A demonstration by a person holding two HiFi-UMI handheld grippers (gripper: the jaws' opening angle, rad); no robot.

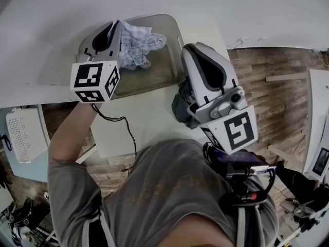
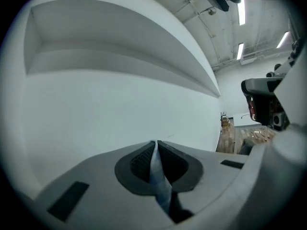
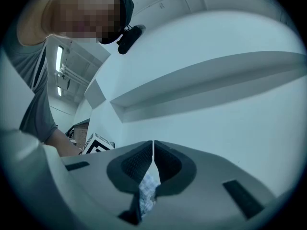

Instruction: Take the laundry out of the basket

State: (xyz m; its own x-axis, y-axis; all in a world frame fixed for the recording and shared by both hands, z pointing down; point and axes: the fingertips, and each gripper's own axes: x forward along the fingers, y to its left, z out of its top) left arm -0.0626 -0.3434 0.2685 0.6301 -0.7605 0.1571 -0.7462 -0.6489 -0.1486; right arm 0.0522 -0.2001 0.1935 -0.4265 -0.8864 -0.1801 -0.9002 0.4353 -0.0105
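The grey basket [image 1: 163, 72] stands on a white table [image 1: 154, 118] against the wall. My left gripper [image 1: 116, 24] is lifted above the basket's left end and is shut on a pale checked cloth [image 1: 140, 46] that bunches beside its tip. In the left gripper view a light blue strip of cloth [image 2: 158, 176] is pinched between the pads of the left gripper [image 2: 156, 145]. My right gripper [image 1: 188, 48] is raised at the basket's right edge. The right gripper [image 3: 153, 145] is shut on checked cloth [image 3: 148, 193]. A grey bunch of fabric [image 1: 181, 106] hangs below it.
A black cable [image 1: 125, 133] trails off the table's front edge. A white perforated box [image 1: 23, 134] sits on the floor at the left. Wooden floor with planks and gear [image 1: 288, 86] lies to the right. The white wall [image 1: 205, 4] rises just behind the basket.
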